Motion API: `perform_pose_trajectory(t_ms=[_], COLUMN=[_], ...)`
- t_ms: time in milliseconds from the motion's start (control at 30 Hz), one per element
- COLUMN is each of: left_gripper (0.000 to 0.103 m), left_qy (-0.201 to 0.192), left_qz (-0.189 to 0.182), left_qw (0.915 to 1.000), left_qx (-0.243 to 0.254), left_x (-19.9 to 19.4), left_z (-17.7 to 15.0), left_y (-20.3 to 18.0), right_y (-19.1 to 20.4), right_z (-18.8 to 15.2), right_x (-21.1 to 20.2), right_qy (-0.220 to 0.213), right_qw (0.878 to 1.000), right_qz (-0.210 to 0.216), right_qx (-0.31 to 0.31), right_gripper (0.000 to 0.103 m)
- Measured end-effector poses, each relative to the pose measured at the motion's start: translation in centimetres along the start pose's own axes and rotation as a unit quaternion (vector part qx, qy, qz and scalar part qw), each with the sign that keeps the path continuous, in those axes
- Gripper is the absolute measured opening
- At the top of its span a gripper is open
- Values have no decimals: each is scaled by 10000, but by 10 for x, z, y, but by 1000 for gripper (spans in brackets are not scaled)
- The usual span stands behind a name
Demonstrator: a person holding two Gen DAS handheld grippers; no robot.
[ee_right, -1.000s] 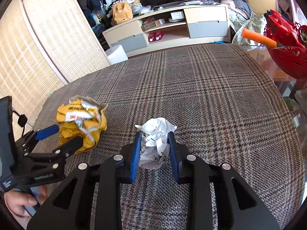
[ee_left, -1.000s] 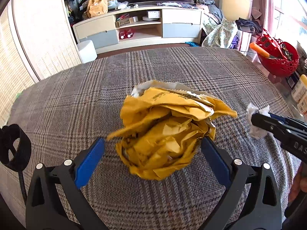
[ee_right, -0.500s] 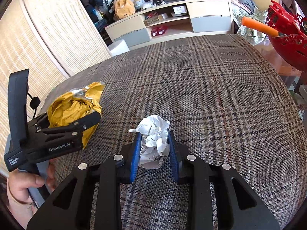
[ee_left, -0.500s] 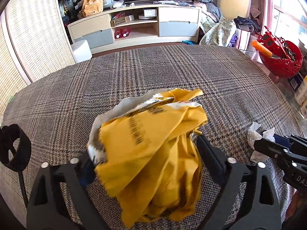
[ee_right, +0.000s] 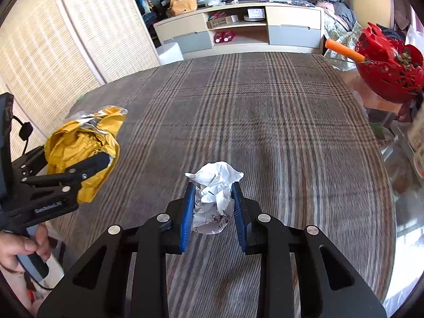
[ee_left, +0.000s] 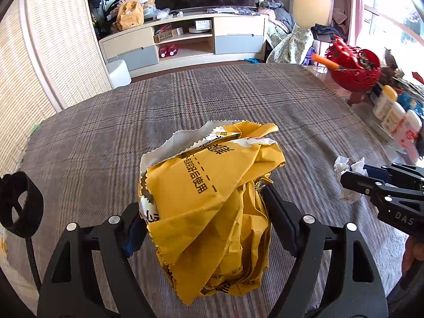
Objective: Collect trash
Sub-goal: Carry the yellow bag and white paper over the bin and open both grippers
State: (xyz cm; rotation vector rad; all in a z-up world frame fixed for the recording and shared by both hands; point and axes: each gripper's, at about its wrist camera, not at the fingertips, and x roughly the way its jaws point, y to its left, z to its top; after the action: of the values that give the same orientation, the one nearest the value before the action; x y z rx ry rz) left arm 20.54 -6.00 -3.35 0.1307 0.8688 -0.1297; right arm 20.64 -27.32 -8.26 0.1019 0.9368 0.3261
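My left gripper is shut on a crumpled yellow wrapper with a silver lining and holds it above the plaid tablecloth. It also shows at the left of the right wrist view. My right gripper is shut on a crumpled white paper ball and holds it above the cloth. That paper ball also shows at the right of the left wrist view, in the right gripper's fingers.
A red basket with an orange-handled tool stands off the table's right side. Bottles line a surface at the right. A TV cabinet and a woven screen stand beyond the table.
My left gripper closed on the yellow wrapper and lifted it off the cloth. My right gripper kept its hold on the paper ball and rose a little.
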Motion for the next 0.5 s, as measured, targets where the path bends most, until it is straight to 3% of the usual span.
perform_pose_trajectory(t_ms=[267, 500], left_gripper=[76, 76], left_qy=[-125, 4], left_qz=[-201, -460], left_qw=[9996, 9985], left_qx=[-123, -292], left_x=[-81, -107], left_z=[-80, -147], left_y=[-10, -27], right_y=[31, 45], right_z=[-72, -137], right_x=[-63, -78], right_qy=[-86, 26], right_qw=[9999, 9992], right_qz=[139, 365], right_qx=[4, 142], right_gripper=[29, 29])
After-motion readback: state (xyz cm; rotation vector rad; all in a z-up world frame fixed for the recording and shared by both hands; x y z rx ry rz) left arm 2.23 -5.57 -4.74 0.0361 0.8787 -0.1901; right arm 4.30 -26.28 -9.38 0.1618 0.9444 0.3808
